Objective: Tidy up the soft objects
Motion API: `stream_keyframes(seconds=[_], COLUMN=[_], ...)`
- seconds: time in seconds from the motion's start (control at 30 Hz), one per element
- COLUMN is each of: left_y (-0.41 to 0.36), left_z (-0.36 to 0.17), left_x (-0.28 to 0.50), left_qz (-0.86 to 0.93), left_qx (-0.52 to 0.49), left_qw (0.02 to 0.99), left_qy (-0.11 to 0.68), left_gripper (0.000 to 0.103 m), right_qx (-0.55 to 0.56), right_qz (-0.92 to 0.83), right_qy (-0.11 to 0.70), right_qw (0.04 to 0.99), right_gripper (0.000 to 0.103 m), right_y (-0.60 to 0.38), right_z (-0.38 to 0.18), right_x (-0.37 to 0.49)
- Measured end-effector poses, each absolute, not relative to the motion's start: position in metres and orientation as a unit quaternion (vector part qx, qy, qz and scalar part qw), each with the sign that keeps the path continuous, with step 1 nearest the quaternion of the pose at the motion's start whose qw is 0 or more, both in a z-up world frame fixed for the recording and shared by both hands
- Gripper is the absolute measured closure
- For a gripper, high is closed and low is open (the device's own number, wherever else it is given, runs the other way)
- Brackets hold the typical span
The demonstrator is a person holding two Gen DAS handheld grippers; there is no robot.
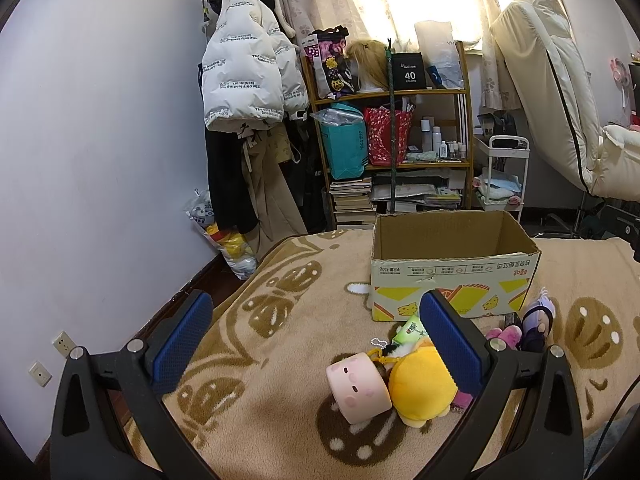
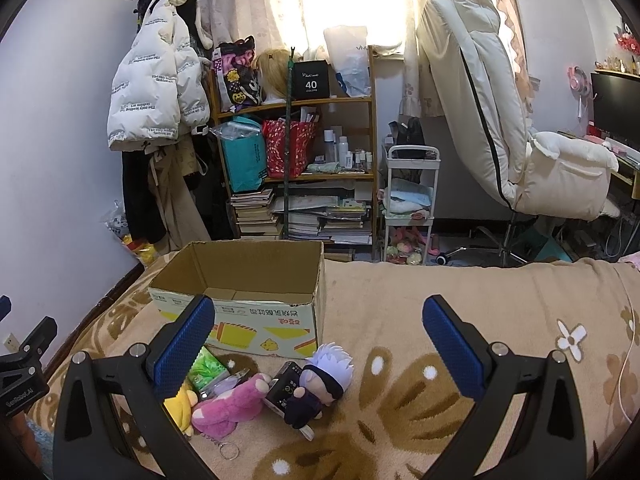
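An open, empty cardboard box (image 1: 452, 276) (image 2: 244, 280) stands on the beige blanket. In front of it lies a pile of soft toys. The left wrist view shows a pink cylinder plush (image 1: 358, 388), a yellow plush (image 1: 420, 384) and a green packet (image 1: 412, 330). The right wrist view shows a pink plush (image 2: 232, 404), a white-haired doll in dark clothes (image 2: 320, 384), a green packet (image 2: 208, 366) and a yellow plush (image 2: 182, 406). My left gripper (image 1: 316, 338) is open above the pile's left side. My right gripper (image 2: 320, 344) is open above the pile. Both are empty.
The blanket (image 2: 460, 312) covers the bed. Beyond its far edge are a cluttered wooden shelf (image 1: 396, 128), coats hanging on the wall (image 1: 248, 76), a white trolley (image 2: 410, 208) and a cream chair (image 2: 520, 132). A small dark device (image 2: 284, 388) lies among the toys.
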State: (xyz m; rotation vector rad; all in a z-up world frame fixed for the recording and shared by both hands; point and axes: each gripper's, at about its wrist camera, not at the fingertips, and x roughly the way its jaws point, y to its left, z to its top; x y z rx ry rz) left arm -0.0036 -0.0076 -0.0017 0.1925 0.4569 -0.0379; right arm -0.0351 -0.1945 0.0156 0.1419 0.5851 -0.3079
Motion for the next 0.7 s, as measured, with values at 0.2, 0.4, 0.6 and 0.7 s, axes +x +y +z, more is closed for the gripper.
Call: stream_keyframes(seconds=[0.2,0.4,0.6,0.7], left_y=[-0.0081,-0.0086,-0.008,-0.0077], left_z=[-0.0026,-0.0032,-0.0028,-0.003], left_x=[-0.0036,-0.0031,-0.0026,-0.0025], left_qz=[-0.019,-0.018,-0.019,-0.019], left_qx=[0.096,0.097,0.097,0.097], left_qw=[0.969,0.969,0.969,0.969], left_qy=[0.227,0.228,0.227,0.228], left_gripper=[0.001,0.001,0.001,0.001], right_qx=[0.072,0.074,0.076,0.08], right_qz=[-0.15,-0.149,-0.148,-0.148], right_qy=[0.288,0.289,0.29,0.292], right_qw=[0.943,0.943,0.942,0.942], right_gripper=[0.0,0.0,0.0,0.0], right_y=[-0.1955,-0.1952,-0.1943,-0.1933], right_z=[0.0167,0.015,0.0137,0.0119], right_x=[-0.034,-0.034,-0.0339,-0.0338])
